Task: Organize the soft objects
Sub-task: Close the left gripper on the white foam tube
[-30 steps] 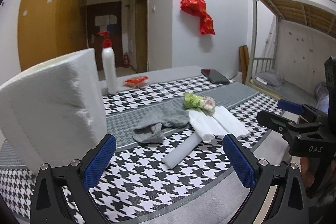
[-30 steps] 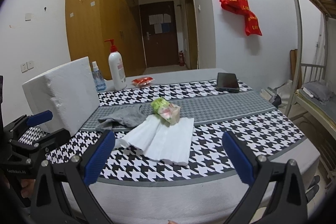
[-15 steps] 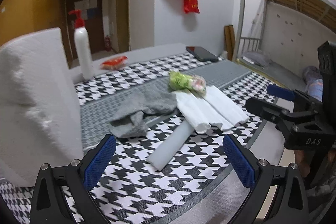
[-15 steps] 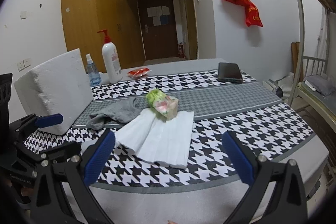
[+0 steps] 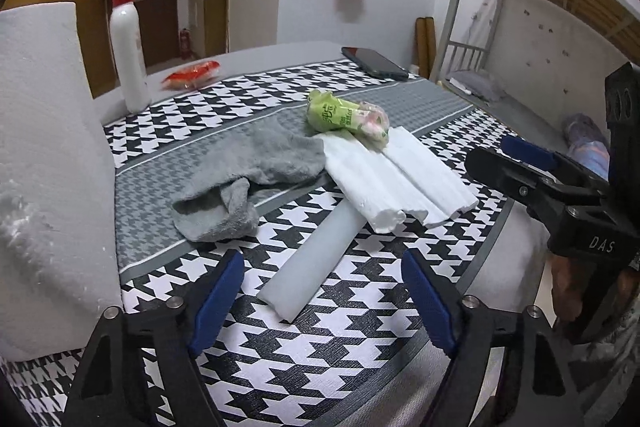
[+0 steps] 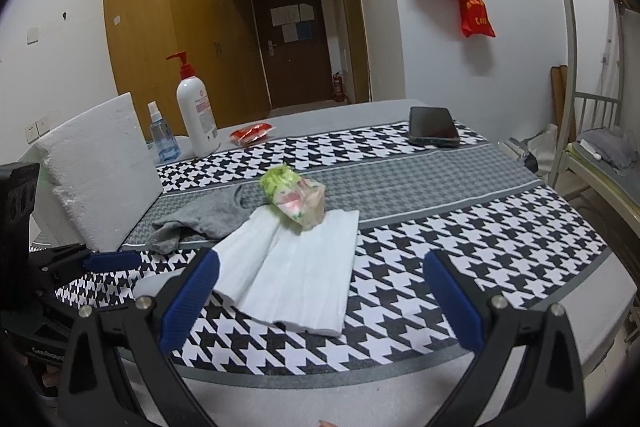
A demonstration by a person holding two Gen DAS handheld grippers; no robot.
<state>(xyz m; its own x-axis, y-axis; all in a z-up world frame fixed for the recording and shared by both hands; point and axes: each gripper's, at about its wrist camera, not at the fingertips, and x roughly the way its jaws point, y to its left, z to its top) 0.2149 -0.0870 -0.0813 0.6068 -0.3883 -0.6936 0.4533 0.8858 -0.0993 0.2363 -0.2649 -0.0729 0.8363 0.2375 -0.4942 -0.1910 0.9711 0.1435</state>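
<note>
Task barely begun: my left claw [image 5: 322, 301] and right claw [image 6: 320, 297] gape empty, with the grey sock [image 5: 244, 171], tissue pack [image 5: 346, 115] and foam sheets [image 5: 400, 179] unsorted at frame centre.

Black-and-white houndstooth tablecloth [image 5: 360, 355] with grey band; grey sock [image 5: 248, 171]; white foam sheets [image 5: 400, 179]; green-and-pink packet [image 5: 344, 117]; red-capped white bottle [image 5: 127, 47].

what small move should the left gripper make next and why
Probably ease the left hand-held gripper forward and down over the foam roll. Its jaws are open and empty, and the roll lies just ahead between them, part tucked under the foam sheet. The right hand-held gripper is also open.
</note>
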